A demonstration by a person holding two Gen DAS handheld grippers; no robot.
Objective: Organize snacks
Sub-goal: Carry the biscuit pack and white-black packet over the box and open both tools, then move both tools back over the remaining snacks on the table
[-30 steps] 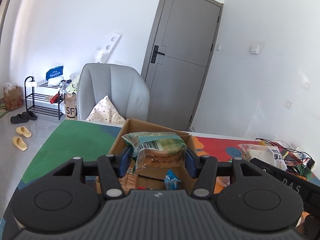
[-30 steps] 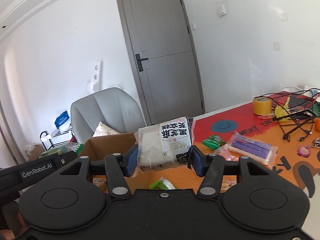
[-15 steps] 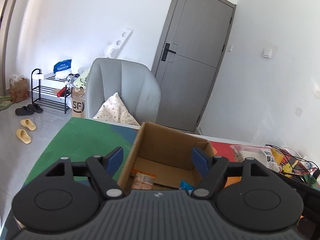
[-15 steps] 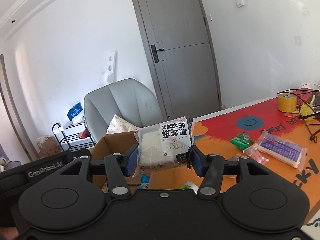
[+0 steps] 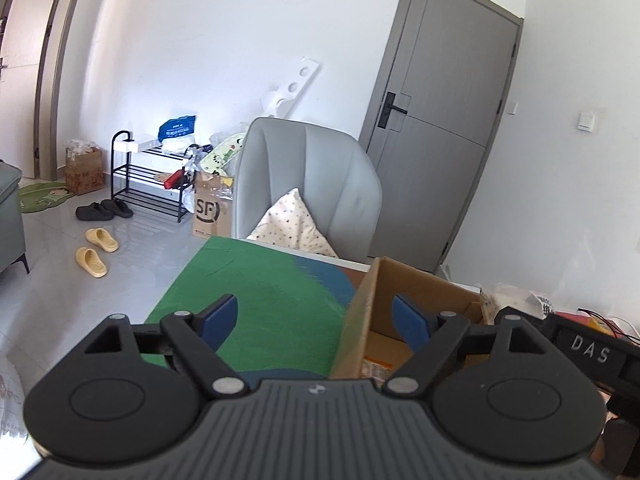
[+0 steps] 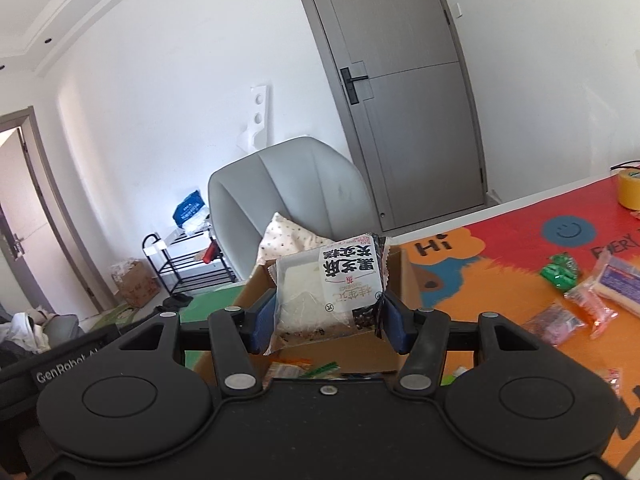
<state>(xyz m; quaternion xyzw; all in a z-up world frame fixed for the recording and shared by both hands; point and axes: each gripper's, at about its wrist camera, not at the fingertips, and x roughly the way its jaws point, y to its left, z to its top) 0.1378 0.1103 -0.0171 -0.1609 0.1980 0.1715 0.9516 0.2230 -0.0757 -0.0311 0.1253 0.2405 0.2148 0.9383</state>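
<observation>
An open cardboard box [image 5: 360,308] stands on the table mat, with an orange packet [image 5: 376,364] lying inside. My left gripper [image 5: 314,308] is open and still opening, empty, its fingers straddling the box's left wall. My right gripper [image 6: 328,312] holds a white snack packet with black print [image 6: 332,288] in the air over the box [image 6: 406,280]. Its jaws are opening, and the pads still touch the packet's edges. Below it, packets [image 6: 288,368] lie on the box floor. Each gripper's body shows at the edge of the other's view.
Loose snacks lie on the orange mat at the right: a green packet [image 6: 560,272], a purple-and-white one [image 6: 616,280], a pink one [image 6: 592,308]. A yellow tape roll [image 6: 628,188] stands further back. A grey chair [image 5: 304,184] with a cushion stands behind the table.
My left gripper let go of a green biscuit packet over the box, opened wide and swung left. My right gripper carried the white packet leftward over the box.
</observation>
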